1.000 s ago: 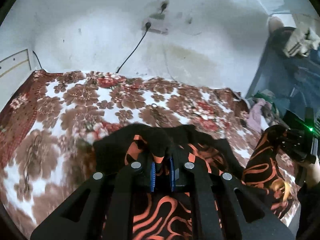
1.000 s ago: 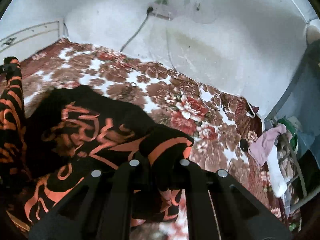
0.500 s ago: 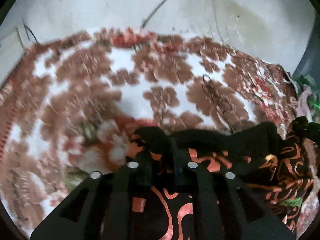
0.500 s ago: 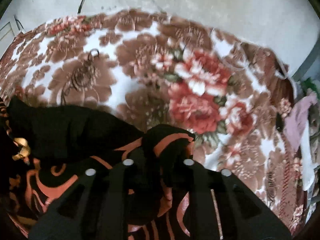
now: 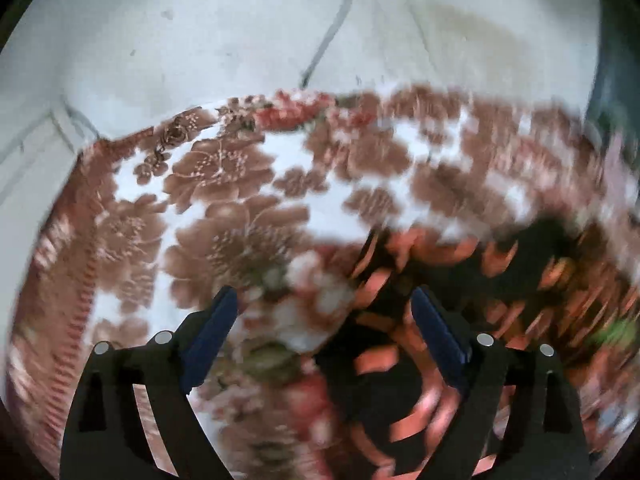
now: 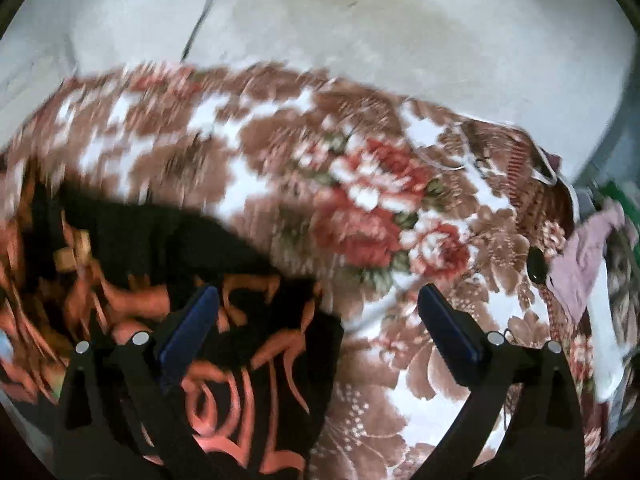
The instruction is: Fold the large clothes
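Note:
A black garment with orange swirls point(image 5: 408, 376) lies on the floral blanket point(image 5: 224, 216), blurred by motion. In the left wrist view my left gripper point(image 5: 324, 304) has its jaws opening wide; the garment's left edge lies below and between the blue pads point(image 5: 218, 320), not pressed by them. In the right wrist view the garment point(image 6: 240, 360) spreads over the lower left, and my right gripper point(image 6: 316, 300) is opening wide too. The garment's right corner lies between its fingers point(image 6: 192, 324) without being pinched.
A white wall point(image 6: 360, 20) with a hanging dark cable point(image 5: 328, 40) rises behind the bed. Pink and white clothes point(image 6: 588, 280) hang off the bed's right side near green clutter. A small dark object point(image 6: 535, 266) rests on the blanket point(image 6: 360, 200) there.
Both grippers were shut on folds of the garment and carried it forward and down toward the blanket. Both have since opened wide and let the cloth go.

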A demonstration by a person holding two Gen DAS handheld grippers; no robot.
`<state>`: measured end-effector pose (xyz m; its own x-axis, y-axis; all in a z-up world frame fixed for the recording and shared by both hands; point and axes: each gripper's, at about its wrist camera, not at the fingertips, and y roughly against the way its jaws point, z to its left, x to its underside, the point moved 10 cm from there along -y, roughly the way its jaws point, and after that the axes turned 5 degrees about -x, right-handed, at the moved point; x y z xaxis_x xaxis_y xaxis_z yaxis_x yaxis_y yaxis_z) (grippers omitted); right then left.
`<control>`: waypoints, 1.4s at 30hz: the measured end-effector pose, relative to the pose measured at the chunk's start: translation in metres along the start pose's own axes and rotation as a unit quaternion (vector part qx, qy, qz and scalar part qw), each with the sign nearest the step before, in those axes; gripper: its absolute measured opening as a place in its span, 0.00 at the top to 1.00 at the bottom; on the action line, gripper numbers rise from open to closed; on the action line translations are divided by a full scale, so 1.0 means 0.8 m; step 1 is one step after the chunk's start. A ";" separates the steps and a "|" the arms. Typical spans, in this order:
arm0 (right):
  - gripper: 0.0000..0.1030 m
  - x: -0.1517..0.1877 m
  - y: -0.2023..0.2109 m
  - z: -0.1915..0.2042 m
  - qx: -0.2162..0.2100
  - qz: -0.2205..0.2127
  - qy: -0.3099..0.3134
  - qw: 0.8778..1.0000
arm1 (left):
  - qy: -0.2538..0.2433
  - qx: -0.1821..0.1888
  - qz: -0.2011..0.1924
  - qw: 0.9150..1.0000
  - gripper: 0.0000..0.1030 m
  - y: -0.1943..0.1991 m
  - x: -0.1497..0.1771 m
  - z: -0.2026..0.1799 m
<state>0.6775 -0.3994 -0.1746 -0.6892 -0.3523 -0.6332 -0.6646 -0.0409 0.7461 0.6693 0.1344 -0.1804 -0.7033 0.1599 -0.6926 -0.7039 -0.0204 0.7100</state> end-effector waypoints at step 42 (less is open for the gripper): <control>0.11 -0.020 -0.136 0.034 -0.219 -0.040 0.084 0.971 | 0.018 0.173 -0.016 0.985 0.17 -0.102 0.015 -0.059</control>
<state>0.7532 -0.3642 -0.2515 -0.5592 -0.4783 -0.6771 -0.5011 -0.4556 0.7357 0.7133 0.0912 -0.2527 -0.6884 0.1194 -0.7154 -0.6543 0.3235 0.6836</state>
